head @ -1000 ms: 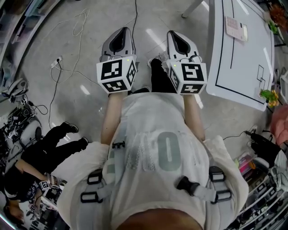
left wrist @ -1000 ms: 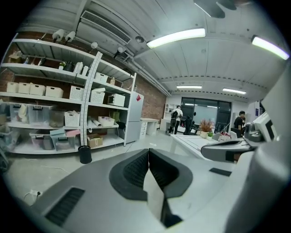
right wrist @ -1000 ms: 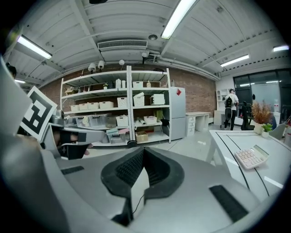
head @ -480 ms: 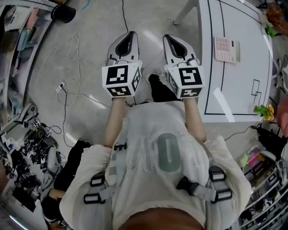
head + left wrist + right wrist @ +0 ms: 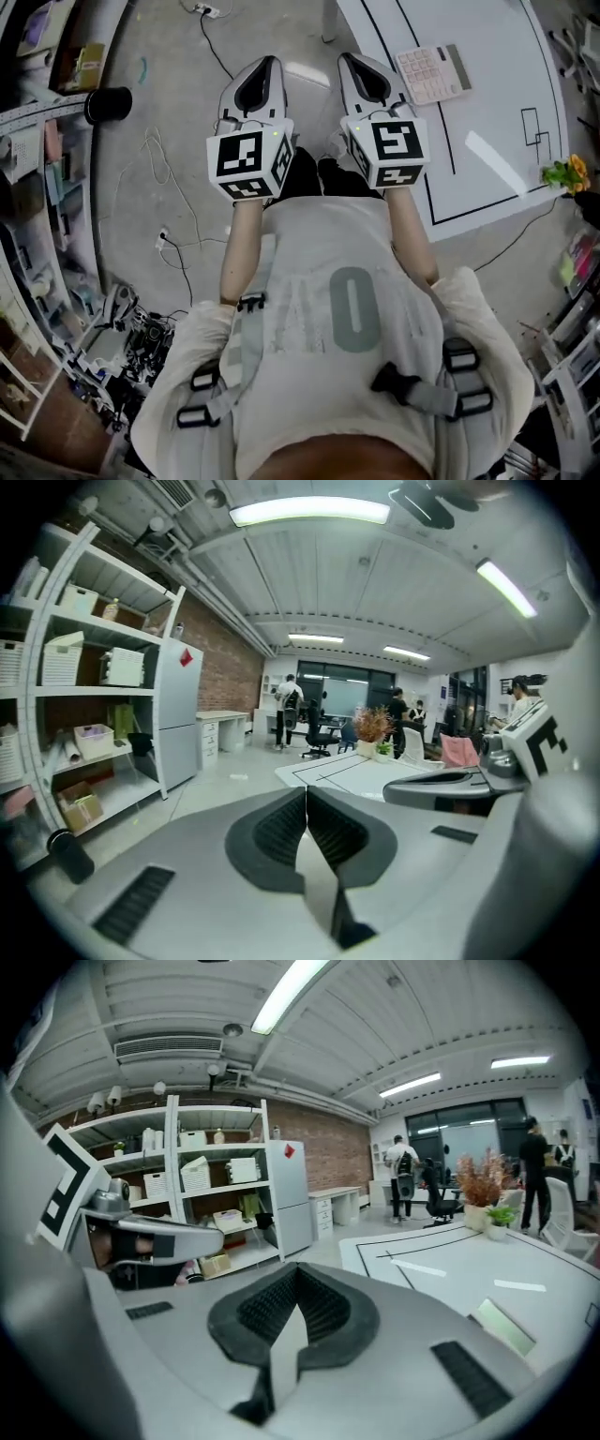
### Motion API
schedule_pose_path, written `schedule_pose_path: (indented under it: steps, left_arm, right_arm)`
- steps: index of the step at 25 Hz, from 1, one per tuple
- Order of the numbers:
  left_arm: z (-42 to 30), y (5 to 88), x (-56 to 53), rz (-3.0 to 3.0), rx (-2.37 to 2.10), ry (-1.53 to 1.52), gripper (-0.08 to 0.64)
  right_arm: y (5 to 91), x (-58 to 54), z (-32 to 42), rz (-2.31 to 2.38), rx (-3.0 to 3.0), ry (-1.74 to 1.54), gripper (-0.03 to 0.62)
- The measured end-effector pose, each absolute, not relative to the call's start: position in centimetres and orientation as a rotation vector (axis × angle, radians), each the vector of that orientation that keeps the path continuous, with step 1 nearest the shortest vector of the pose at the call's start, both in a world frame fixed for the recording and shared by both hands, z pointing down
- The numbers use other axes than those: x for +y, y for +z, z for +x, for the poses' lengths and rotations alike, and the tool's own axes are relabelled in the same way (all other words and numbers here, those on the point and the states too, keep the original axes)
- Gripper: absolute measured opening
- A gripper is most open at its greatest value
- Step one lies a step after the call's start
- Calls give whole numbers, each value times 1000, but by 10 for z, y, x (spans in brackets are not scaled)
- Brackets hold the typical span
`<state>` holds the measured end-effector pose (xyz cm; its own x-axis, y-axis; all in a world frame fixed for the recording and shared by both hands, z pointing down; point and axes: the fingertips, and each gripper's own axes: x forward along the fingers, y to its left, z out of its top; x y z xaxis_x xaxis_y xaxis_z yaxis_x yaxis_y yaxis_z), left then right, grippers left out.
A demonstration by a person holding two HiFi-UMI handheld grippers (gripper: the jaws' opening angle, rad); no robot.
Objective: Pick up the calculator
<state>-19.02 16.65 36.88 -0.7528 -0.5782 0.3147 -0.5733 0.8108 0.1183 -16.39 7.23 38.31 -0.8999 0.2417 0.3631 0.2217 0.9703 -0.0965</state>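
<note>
The left gripper [image 5: 263,67] hangs over the concrete floor [image 5: 159,112], its jaws pressed together with nothing between them. Beside it, the right gripper [image 5: 354,64] is likewise closed and empty, its tip at the left edge of the white table [image 5: 497,122]. The calculator [image 5: 433,74] lies flat on that table, just to the right of the right gripper's tip. Its long axis runs across the line the gripper points along. The right hand is plainly the nearer one. I'd say it must swing right and open first. Both forearms reach straight ahead, side by side, with the grippers tipped slightly downward.
</note>
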Motion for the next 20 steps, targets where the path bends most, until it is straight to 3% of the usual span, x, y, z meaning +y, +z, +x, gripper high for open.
schedule_pose_path:
  steps: [9, 20]
  left_arm:
    - [-174, 353, -6, 1473, -2456, 105, 21]
    - [-125, 348, -139, 2036, -2067, 190, 21]
  right_arm:
    - [366, -82, -111, 317, -2823, 213, 5]
    - [362, -173, -25, 996, -2687, 290, 4]
